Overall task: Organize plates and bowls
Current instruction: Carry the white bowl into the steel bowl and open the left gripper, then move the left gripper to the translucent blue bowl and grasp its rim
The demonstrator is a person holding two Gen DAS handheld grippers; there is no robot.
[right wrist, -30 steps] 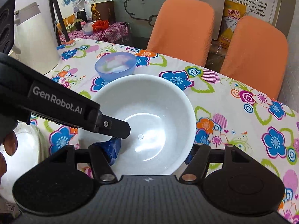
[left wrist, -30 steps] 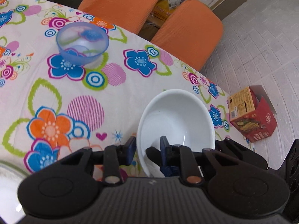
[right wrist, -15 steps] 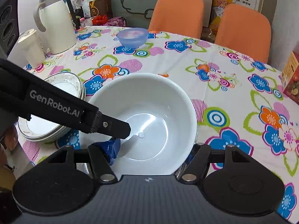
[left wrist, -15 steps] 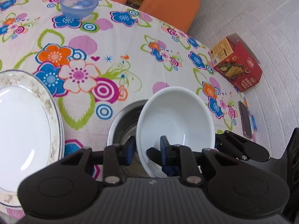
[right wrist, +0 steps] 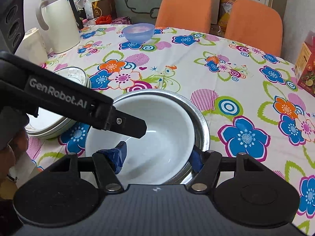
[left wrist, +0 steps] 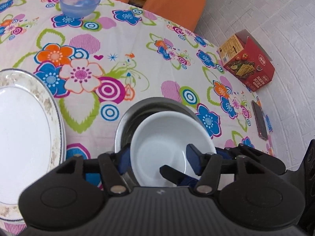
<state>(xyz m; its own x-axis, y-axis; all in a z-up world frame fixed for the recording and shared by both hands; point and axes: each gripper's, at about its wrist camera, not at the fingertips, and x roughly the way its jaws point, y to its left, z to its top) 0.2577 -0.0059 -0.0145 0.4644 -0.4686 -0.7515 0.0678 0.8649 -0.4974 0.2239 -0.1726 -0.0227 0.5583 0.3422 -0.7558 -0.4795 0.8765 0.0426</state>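
A white bowl [left wrist: 163, 137] [right wrist: 157, 114] rests inside a steel bowl [left wrist: 149, 102] [right wrist: 200, 122] near the table's front. My left gripper [left wrist: 159, 159] is open, its fingers straddling the white bowl's left rim without pinching it. On the other side my right gripper [right wrist: 158, 157] is also open; one finger sits inside the white bowl, the other outside its right rim. A stack of patterned plates [left wrist: 23, 127] [right wrist: 59, 122] lies to the left. A translucent blue bowl [left wrist: 79, 4] [right wrist: 138, 32] stands alone at the far side.
A white kettle [right wrist: 59, 25] stands at the far left and a red cracker box [left wrist: 248, 64] by the right edge. A phone [left wrist: 260, 122] lies near it. Two orange chairs [right wrist: 185, 7] stand behind the table. A person's hand [right wrist: 9, 153] holds the left gripper.
The white bowl came back across the table and down into the steel bowl. My left gripper, earlier shut on its rim, has opened. The right gripper stayed open.
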